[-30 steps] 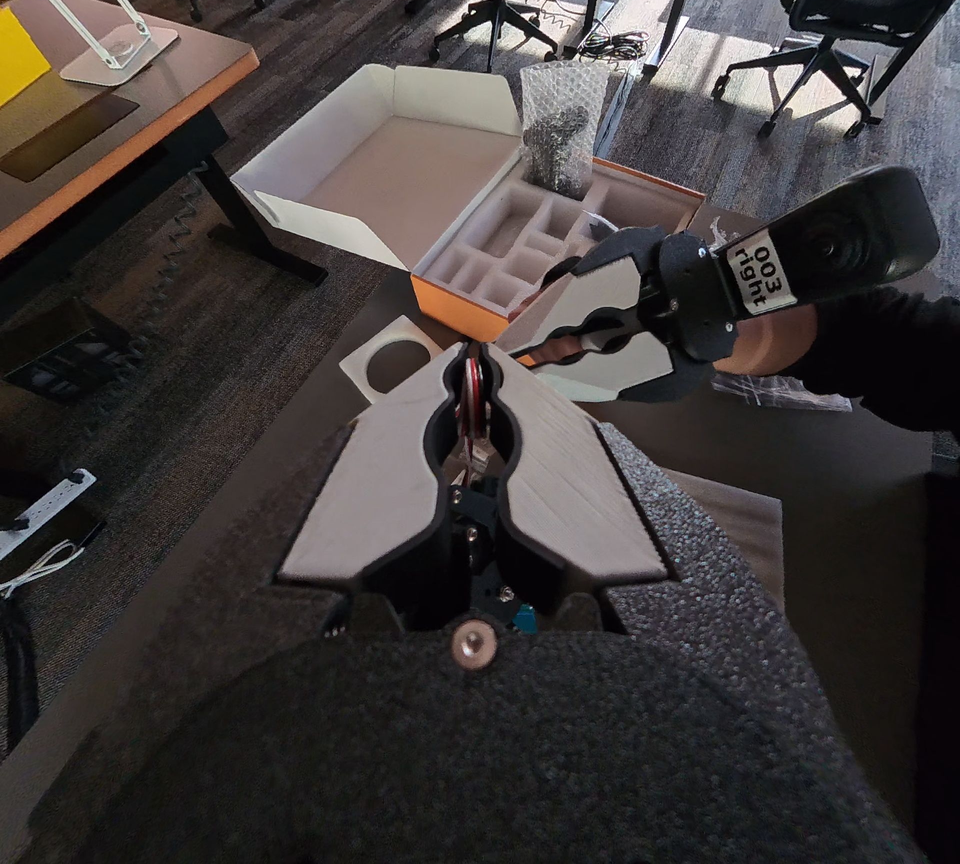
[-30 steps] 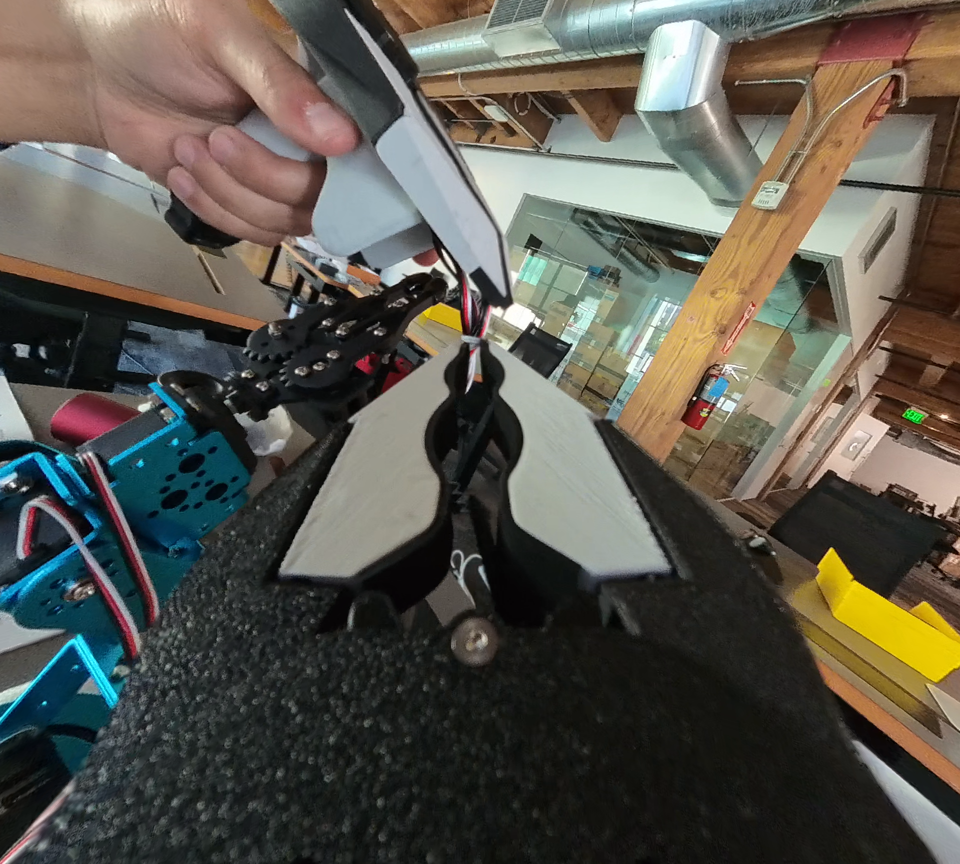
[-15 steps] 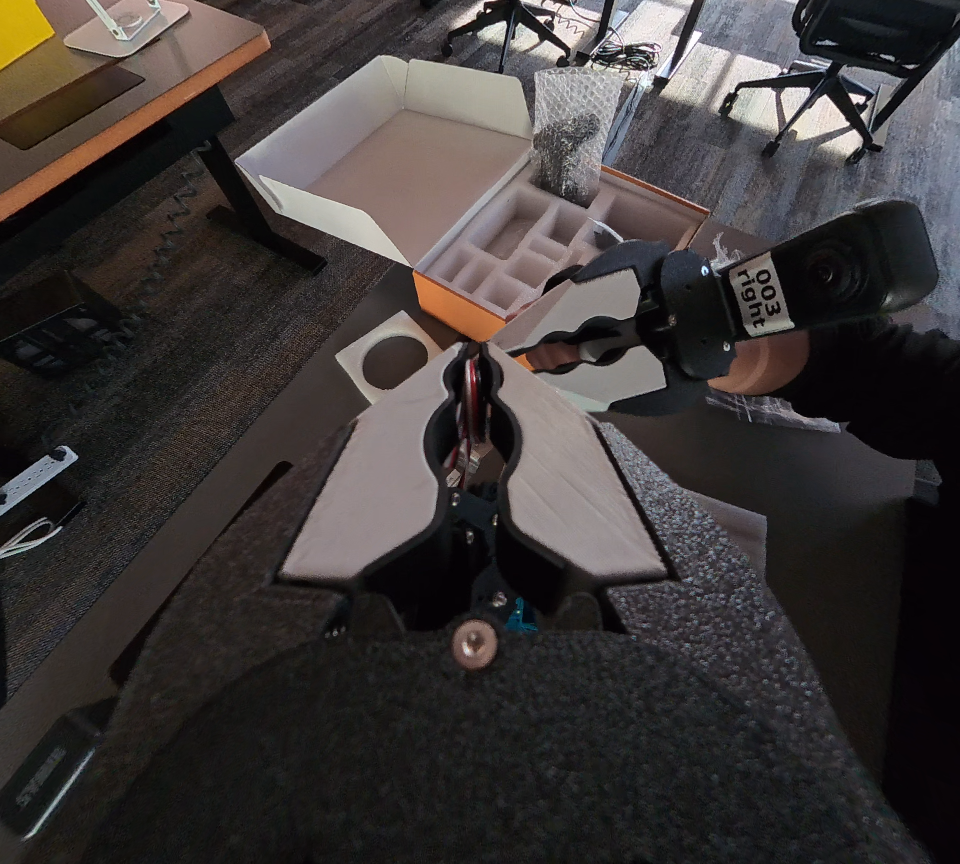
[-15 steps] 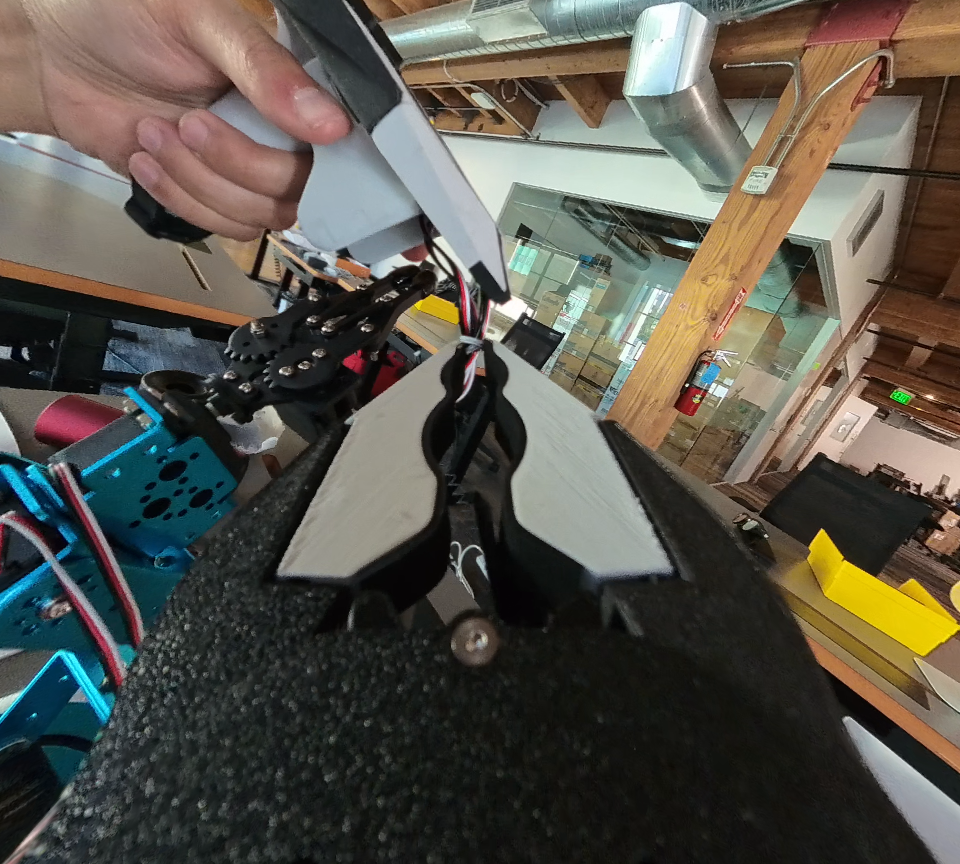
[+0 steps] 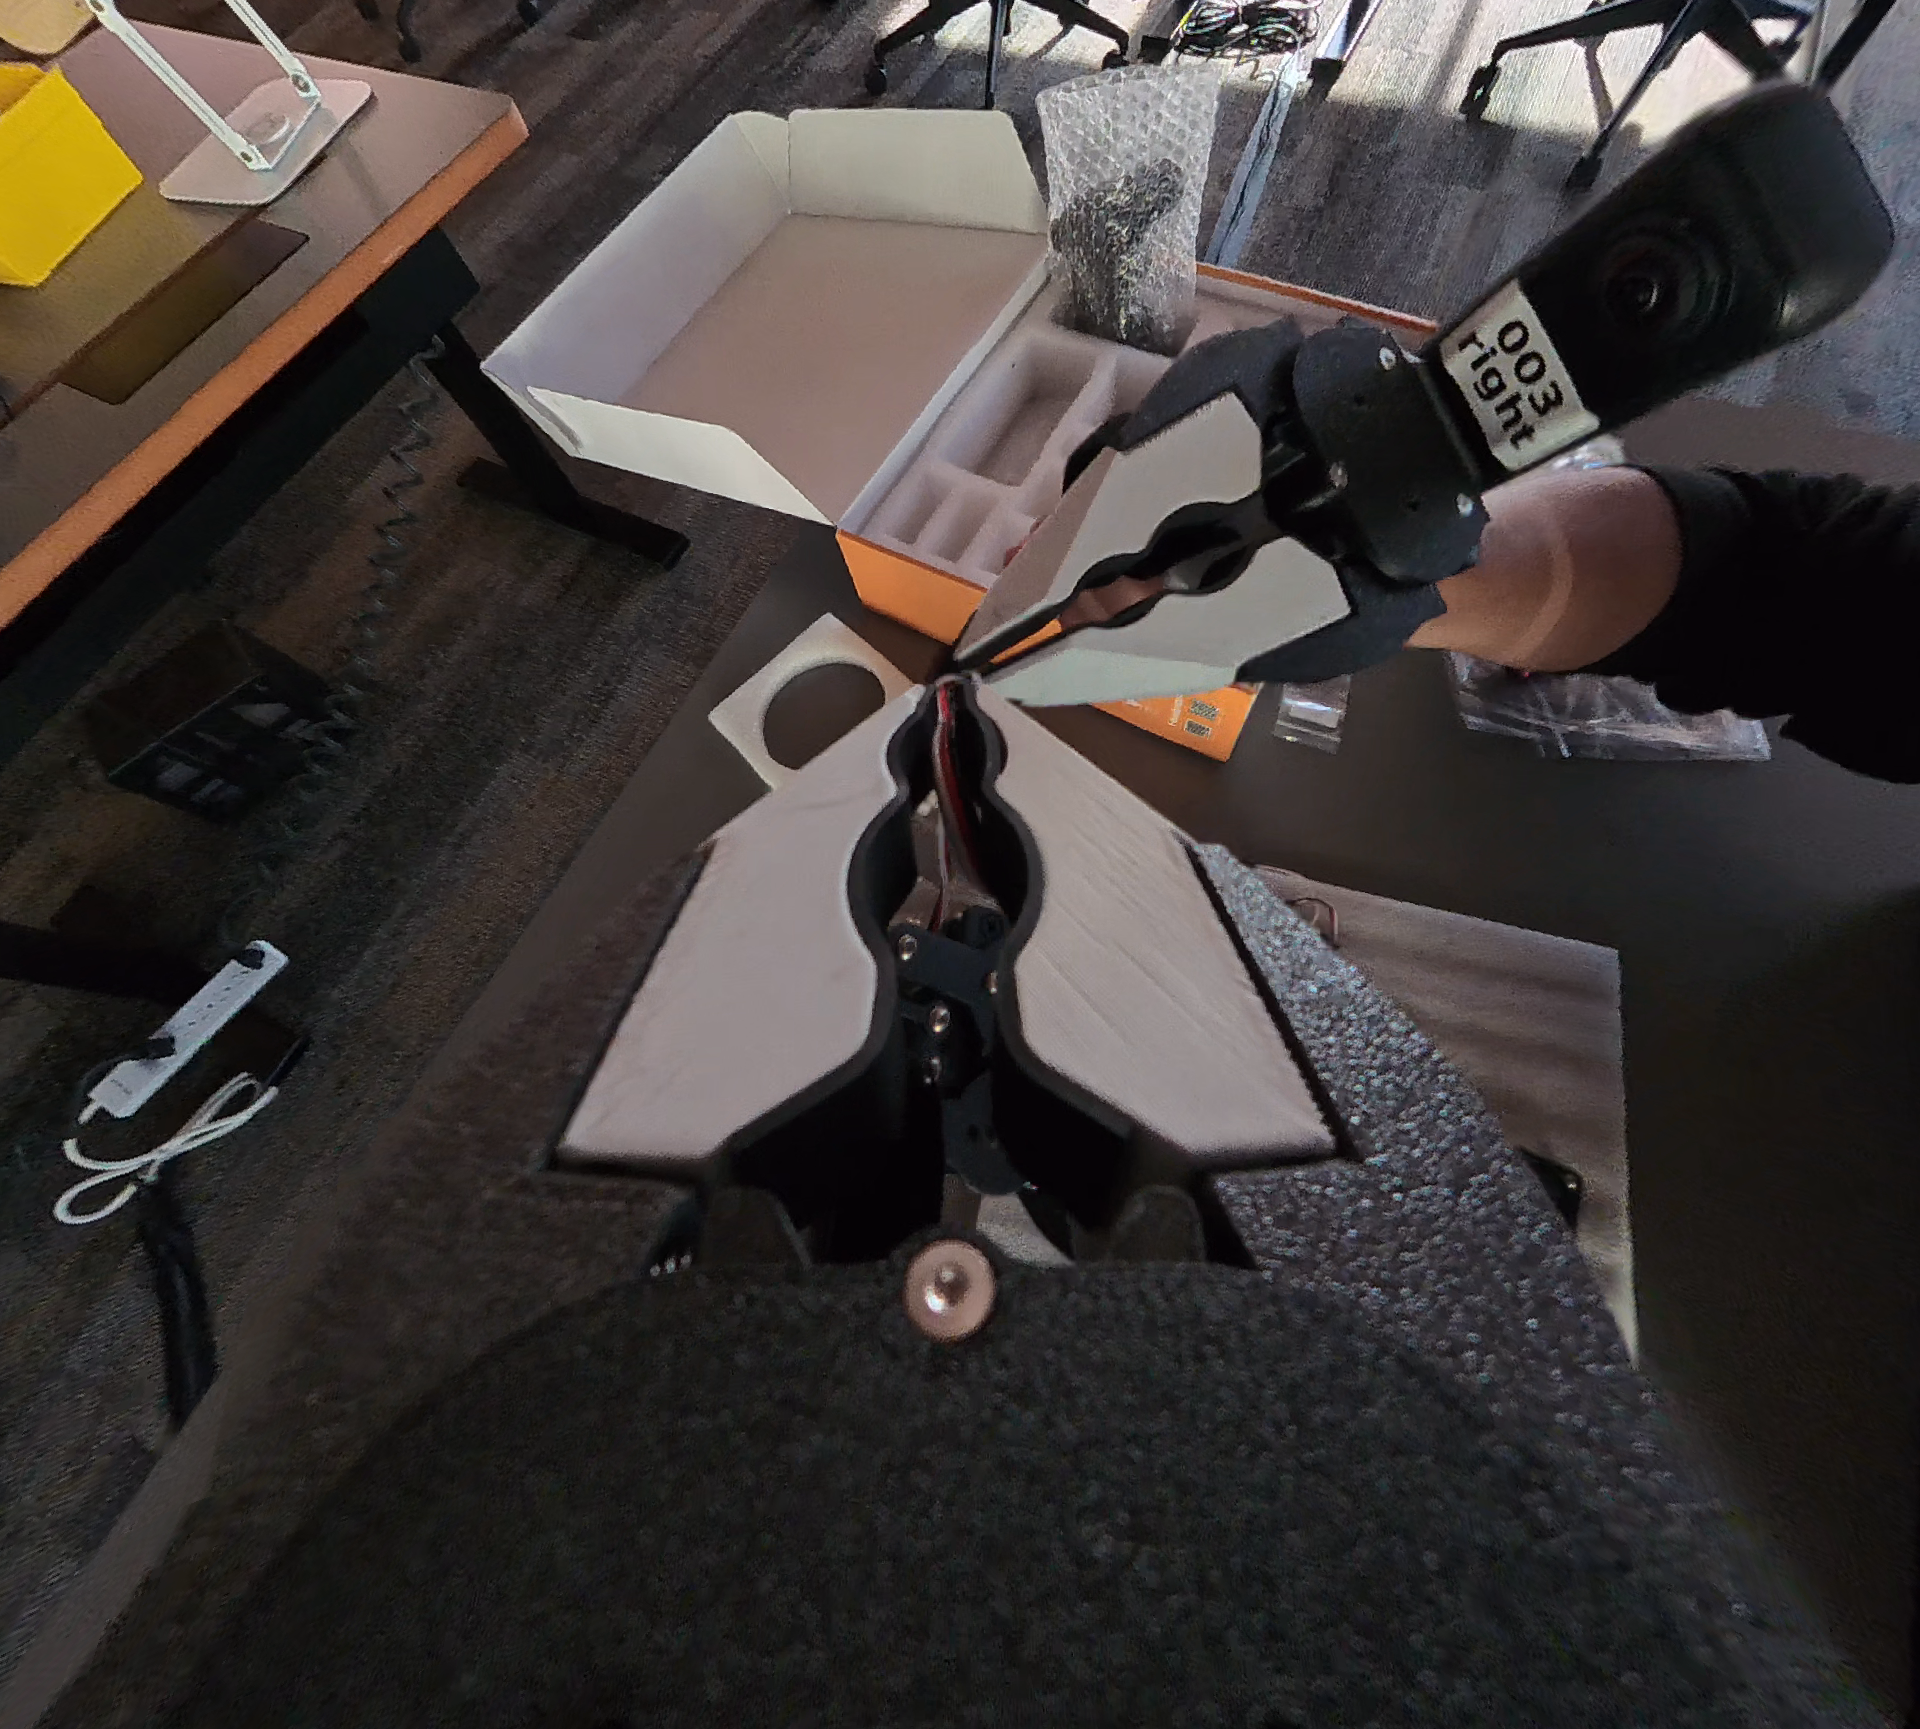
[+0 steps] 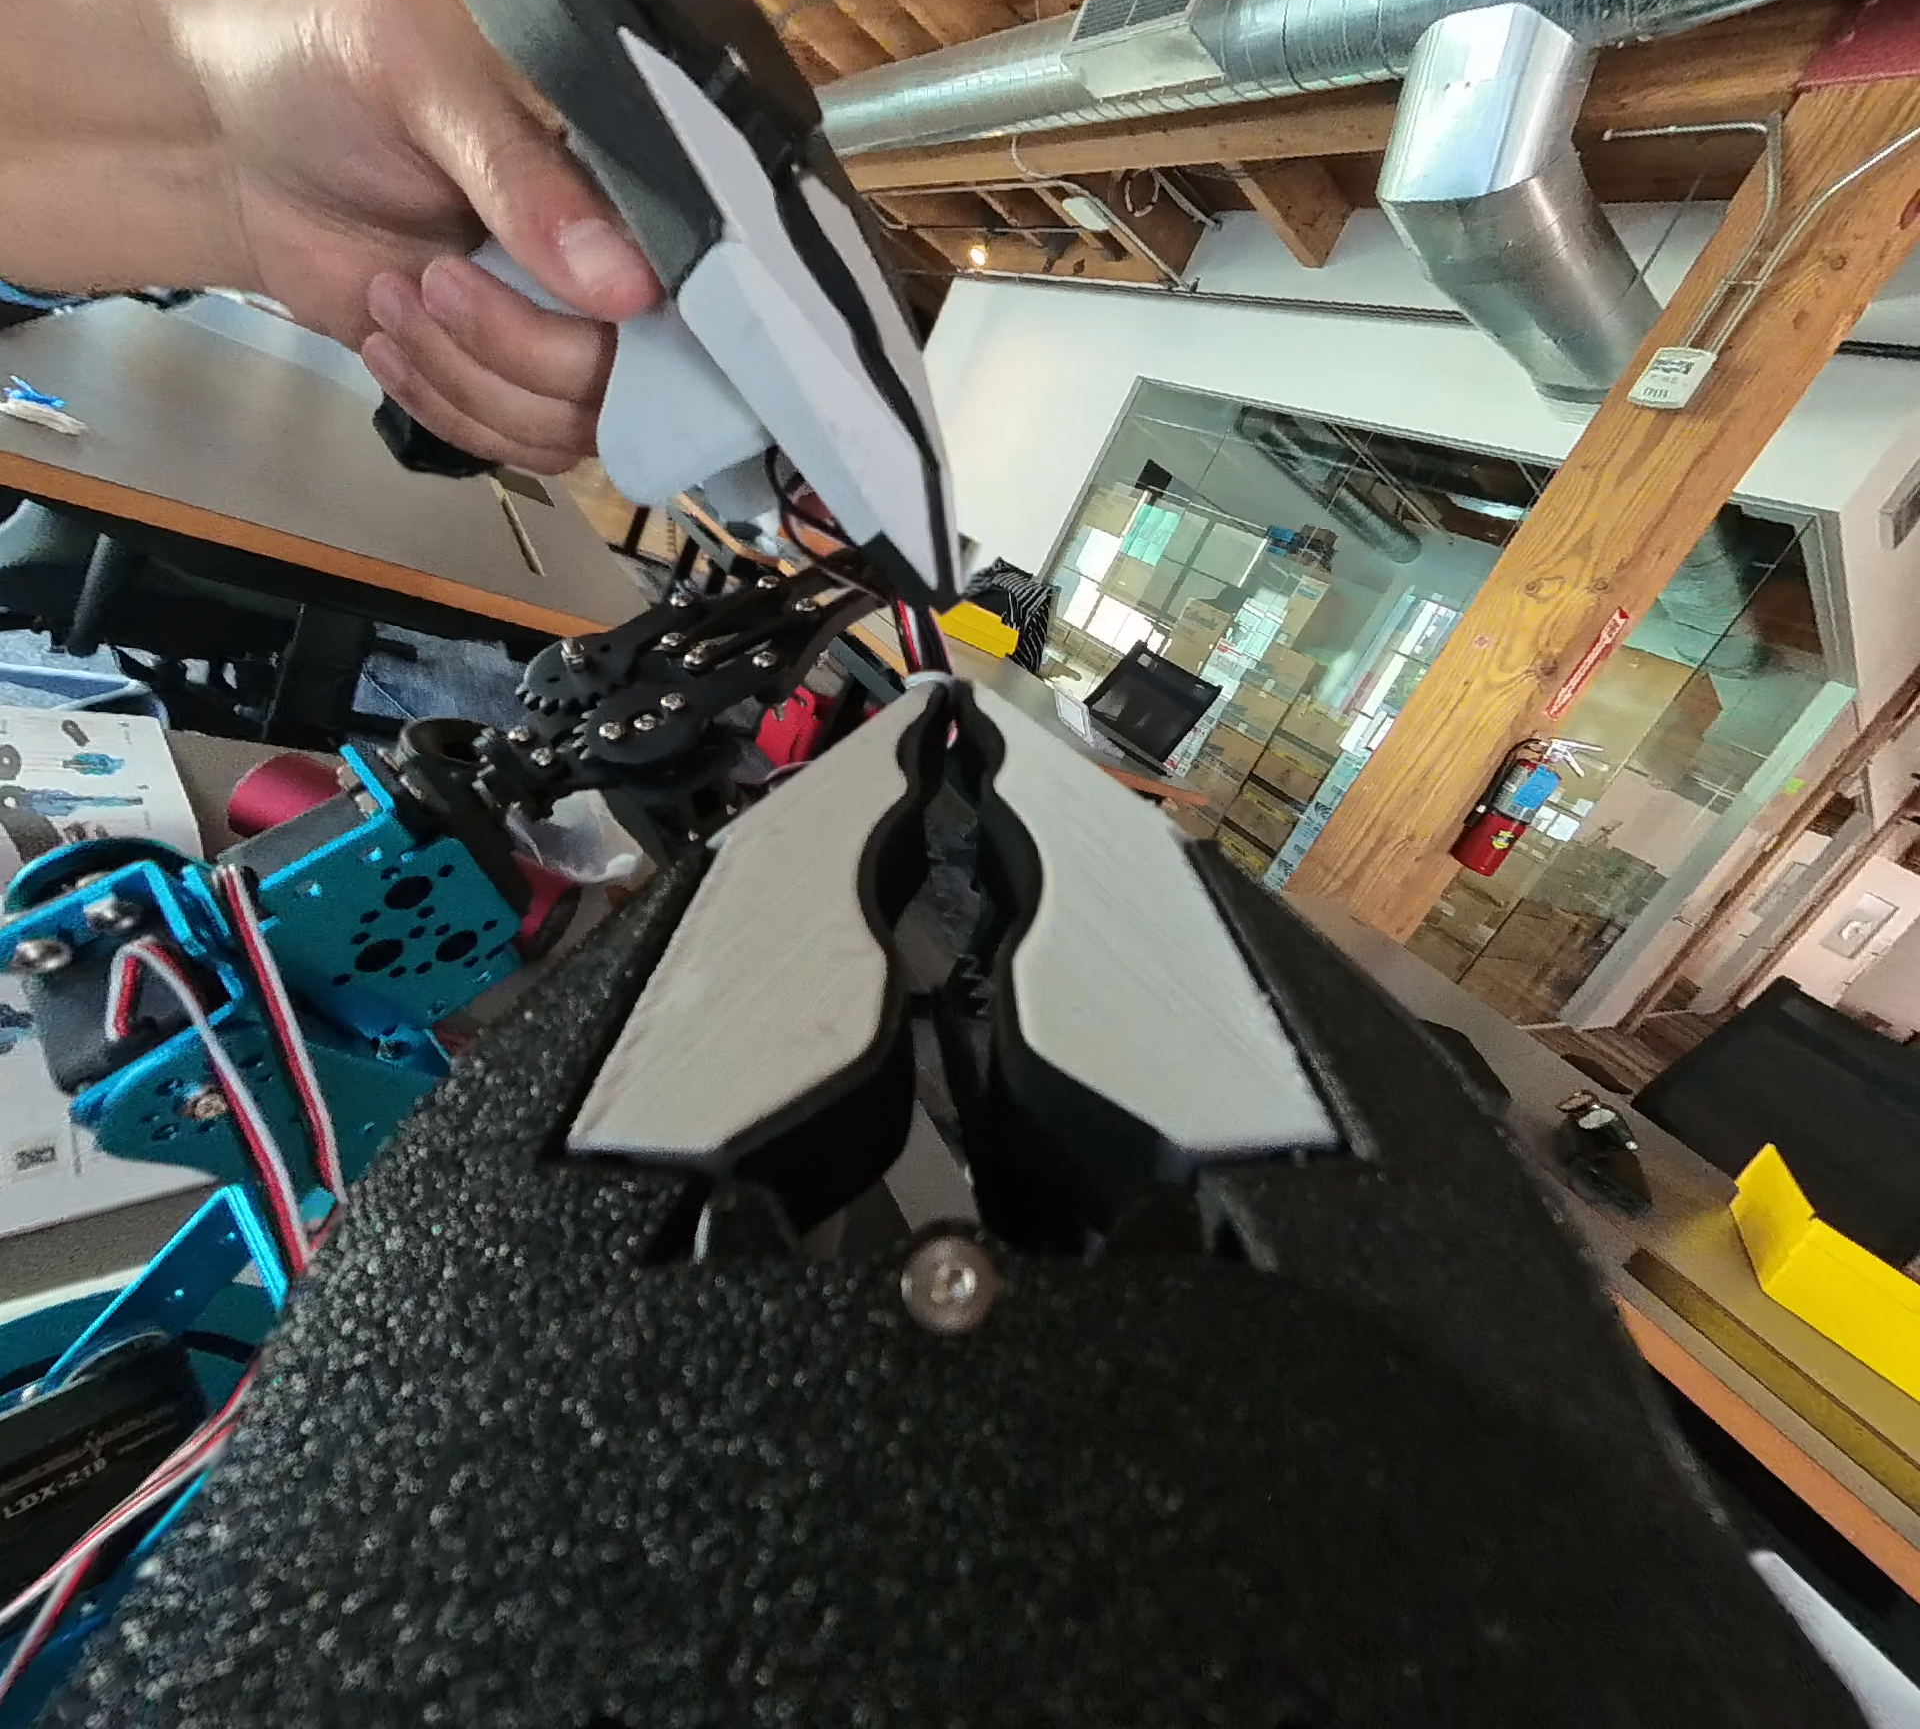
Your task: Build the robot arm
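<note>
Our left gripper point(image 5: 954, 692) has its jaws clamped on a red, white and black wire bundle point(image 5: 951, 780). Our right gripper point(image 6: 951, 692) meets it tip to tip, jaws pinched on that same bundle above the dark counter point(image 5: 1403, 848), beside the blue robot arm point(image 6: 312, 952) and open orange box point(image 5: 935, 578).

Blue robot arm point(image 6: 260, 973) cut by the left edge, its base hidden behind the right gripper's point(image 6: 951, 692) body.
</note>
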A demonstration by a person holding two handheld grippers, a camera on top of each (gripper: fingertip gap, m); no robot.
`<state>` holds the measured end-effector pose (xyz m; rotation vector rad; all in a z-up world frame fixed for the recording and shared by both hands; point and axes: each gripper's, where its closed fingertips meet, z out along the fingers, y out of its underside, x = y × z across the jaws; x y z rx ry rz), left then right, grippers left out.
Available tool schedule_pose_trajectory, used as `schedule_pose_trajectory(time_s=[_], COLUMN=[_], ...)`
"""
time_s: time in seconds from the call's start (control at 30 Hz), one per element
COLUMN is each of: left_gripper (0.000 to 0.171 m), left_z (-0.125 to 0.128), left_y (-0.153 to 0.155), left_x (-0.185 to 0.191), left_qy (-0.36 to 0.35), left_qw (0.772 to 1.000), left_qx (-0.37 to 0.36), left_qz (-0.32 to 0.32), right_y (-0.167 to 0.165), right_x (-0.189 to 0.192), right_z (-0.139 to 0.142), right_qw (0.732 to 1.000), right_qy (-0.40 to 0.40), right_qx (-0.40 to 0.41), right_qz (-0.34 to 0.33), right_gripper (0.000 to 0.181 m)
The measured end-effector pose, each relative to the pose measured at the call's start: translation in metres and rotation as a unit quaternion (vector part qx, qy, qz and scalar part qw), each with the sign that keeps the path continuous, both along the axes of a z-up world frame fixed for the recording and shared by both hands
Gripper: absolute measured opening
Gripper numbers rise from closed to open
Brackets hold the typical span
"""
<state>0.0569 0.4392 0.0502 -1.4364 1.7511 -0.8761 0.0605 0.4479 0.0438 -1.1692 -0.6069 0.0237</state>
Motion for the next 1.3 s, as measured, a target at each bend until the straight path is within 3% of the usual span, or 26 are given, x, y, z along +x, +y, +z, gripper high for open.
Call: schedule_pose_trajectory(time_s=[0.1, 0.23, 0.4, 0.5, 0.6, 0.7, 0.9, 1.03, 1.23, 1.3], left_gripper=[0.003, 0.002, 0.002, 0.001, 0.002, 0.001, 0.002, 0.002, 0.001, 0.001], left_z=[0.002, 0.002, 0.000, 0.002, 0.009, 0.009, 0.003, 0.003, 0.010, 0.010], left_y=[-0.004, -0.004, 0.003, 0.001, 0.001, 0.000, -0.009, -0.006, 0.020, 0.017], left_x=[-0.002, -0.003, -0.004, -0.005, -0.007, -0.008, -0.003, 0.000, 0.003, 0.005], left_qy=[-0.001, 0.005, 0.014, 0.013, 0.011, 0.015, 0.025, 0.026, 0.015, 0.012], left_qw=[0.999, 0.997, 0.994, 0.994, 0.993, 0.994, 0.993, 0.992, 0.991, 0.994], left_qx=[0.038, 0.083, 0.111, 0.111, 0.115, 0.110, 0.115, 0.120, 0.122, 0.102], left_qz=[-0.007, -0.005, 0.008, 0.005, 0.002, -0.005, -0.023, -0.016, 0.053, 0.042], right_y=[-0.005, -0.003, 0.009, 0.007, 0.002, -0.003, -0.003, 0.002, 0.000, -0.006], right_x=[0.001, 0.004, 0.002, 0.002, 0.000, -0.002, -0.011, -0.008, 0.002, -0.002], right_z=[0.005, 0.010, 0.006, 0.004, 0.000, 0.002, -0.005, -0.005, 0.005, 0.000], right_qw=[0.999, 0.985, 0.925, 0.940, 0.973, 0.988, 0.976, 0.971, 0.972, 0.965], right_qy=[0.028, 0.139, 0.282, 0.243, 0.136, 0.036, -0.138, -0.187, -0.231, -0.251], right_qx=[0.008, -0.032, -0.134, -0.118, -0.087, -0.068, -0.115, -0.126, -0.012, 0.011], right_qz=[0.023, 0.096, 0.214, 0.207, 0.163, 0.136, 0.121, 0.086, -0.044, -0.069], right_gripper=[0.000, 0.000, 0.000, 0.006, 0.012, 0.014, 0.008, 0.005, 0.000, 0.000])
